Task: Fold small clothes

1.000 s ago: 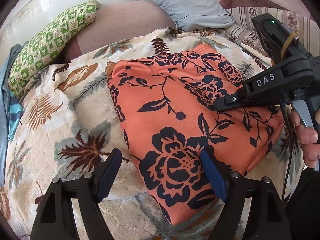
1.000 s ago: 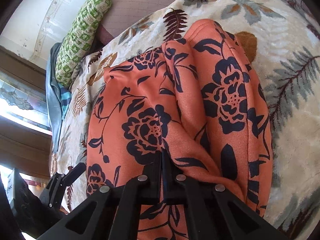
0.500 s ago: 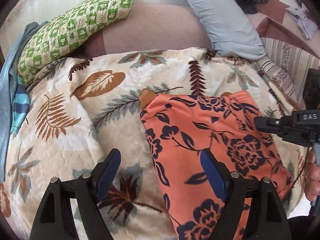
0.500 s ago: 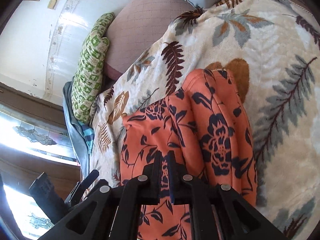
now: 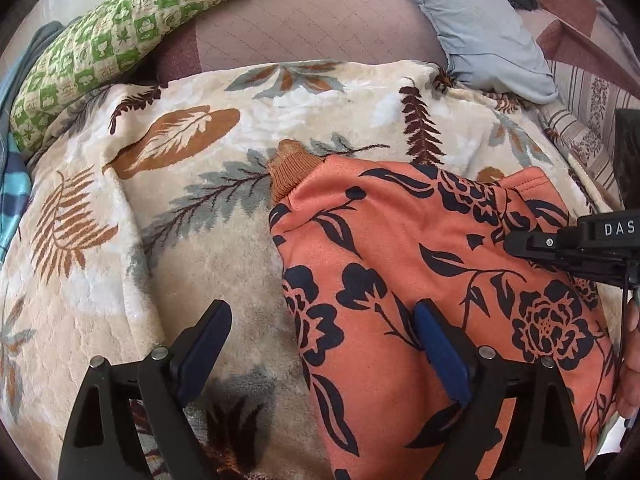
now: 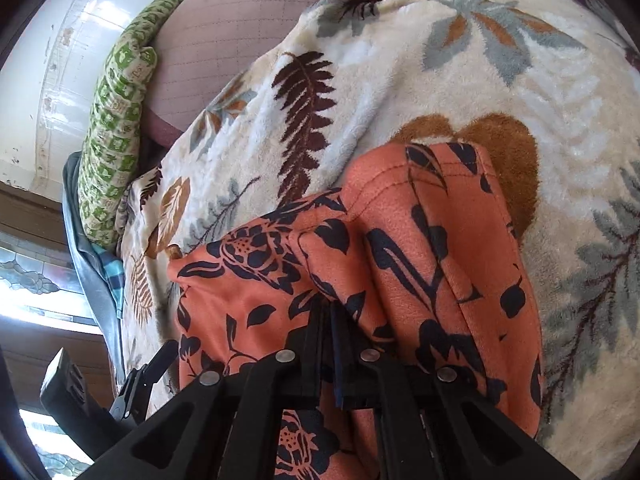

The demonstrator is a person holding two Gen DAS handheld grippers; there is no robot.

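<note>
An orange garment with dark navy flowers (image 5: 400,280) lies folded on a cream leaf-print blanket (image 5: 200,208). A brown ribbed cuff (image 5: 292,172) sticks out at its far left corner. My left gripper (image 5: 320,344) is open and empty, hovering over the garment's left edge. My right gripper (image 6: 330,308) is shut on a raised fold of the orange garment (image 6: 420,248). It also shows in the left wrist view (image 5: 516,244), at the garment's right side.
A green patterned pillow (image 5: 120,36) and a mauve quilted cushion (image 5: 312,20) lie behind the blanket. A grey-blue pillow (image 5: 488,28) is at the back right. Blue striped cloth (image 5: 12,192) sits at the left edge.
Both grippers have pulled back toward me, so the garment sits lower and further right in the left view. The right gripper has stayed shut on the fold.
</note>
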